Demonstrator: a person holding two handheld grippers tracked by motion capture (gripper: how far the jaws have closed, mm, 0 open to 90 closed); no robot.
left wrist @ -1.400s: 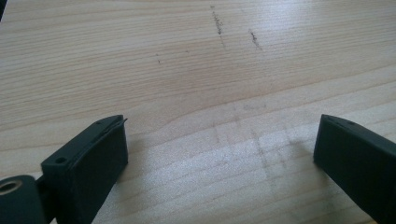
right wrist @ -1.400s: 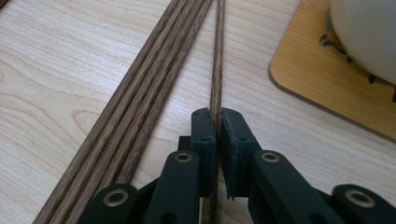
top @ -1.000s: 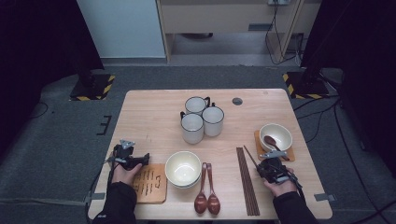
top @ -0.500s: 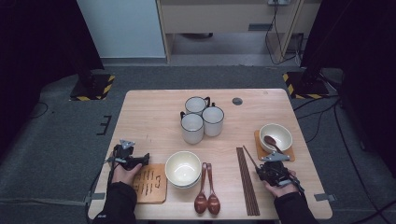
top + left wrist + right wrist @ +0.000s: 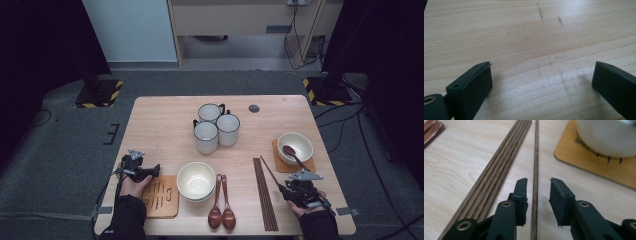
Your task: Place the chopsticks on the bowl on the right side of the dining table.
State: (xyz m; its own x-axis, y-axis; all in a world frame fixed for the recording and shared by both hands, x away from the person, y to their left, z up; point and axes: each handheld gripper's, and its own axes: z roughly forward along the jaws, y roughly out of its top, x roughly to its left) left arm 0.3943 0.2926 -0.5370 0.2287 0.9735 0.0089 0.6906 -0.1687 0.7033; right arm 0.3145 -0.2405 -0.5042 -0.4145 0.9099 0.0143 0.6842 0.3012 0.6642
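My right gripper point(image 5: 288, 192) is near the table's front right edge. Its jaws have just been opening and now stand open. In the right gripper view point(image 5: 538, 181) a single dark wooden chopstick point(image 5: 535, 157) lies on the table between them, and neither pad touches it. That chopstick point(image 5: 272, 172) slants away from the bundle of chopsticks point(image 5: 263, 195), which lies to its left point(image 5: 506, 162). My left gripper point(image 5: 155, 171) rests at the front left, open wide point(image 5: 544, 65) over bare table wood point(image 5: 529, 37).
Beyond the right gripper, a cream bowl point(image 5: 295, 146) holding a brown spoon sits on a wooden coaster point(image 5: 584, 167). A second cream bowl point(image 5: 196, 180), two brown spoons point(image 5: 222, 200) and another coaster point(image 5: 161, 197) lie at front centre. Three mugs point(image 5: 215, 127) stand mid-table.
The right gripper's jaws have parted and let go of the single chopstick, and the hand has drawn back a little toward the front edge. The left hand has kept still.
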